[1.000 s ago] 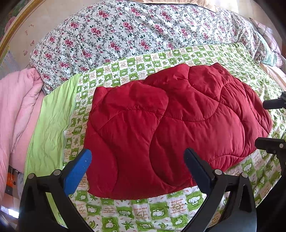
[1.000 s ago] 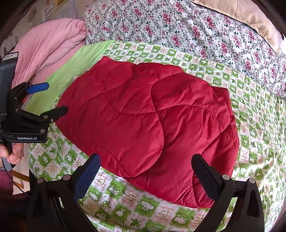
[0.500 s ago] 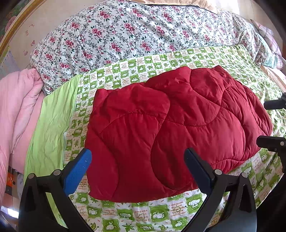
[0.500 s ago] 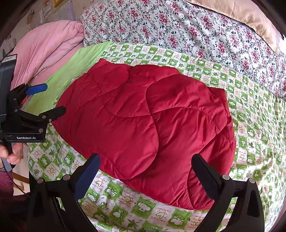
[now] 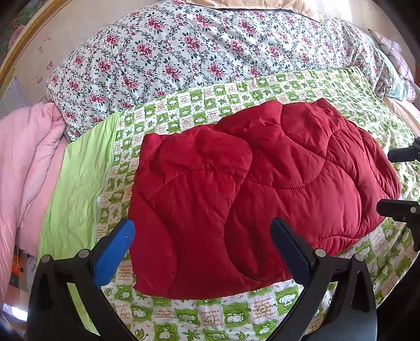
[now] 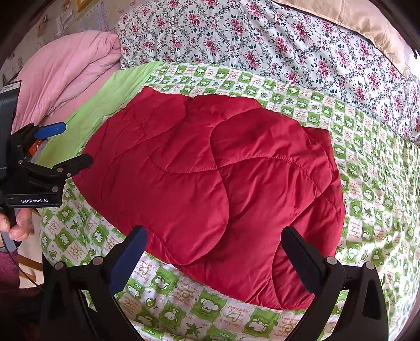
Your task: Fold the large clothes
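Note:
A red quilted garment [image 5: 252,188] lies folded into a thick block on the green-and-white patterned sheet [image 5: 210,317]; the right wrist view shows the same garment [image 6: 210,181] with its near right edge layered. My left gripper [image 5: 202,233] hangs open above the block's near left edge, holding nothing. My right gripper [image 6: 214,241] hangs open above the near edge, holding nothing. The left gripper [image 6: 63,147] also shows at the left of the right wrist view, held by a hand [image 6: 15,225]. The right gripper's fingers [image 5: 396,207] reach in at the right edge of the left wrist view.
A floral quilt [image 5: 199,52] is heaped along the back of the bed. A pink blanket [image 5: 23,168] is piled at the left, beside a plain lime-green sheet strip [image 5: 78,178]. A beige pillow [image 6: 367,23] lies behind the floral quilt.
Both grippers have pulled back slightly toward me and stayed open. The red garment lies as it did, only shifted a little in both views.

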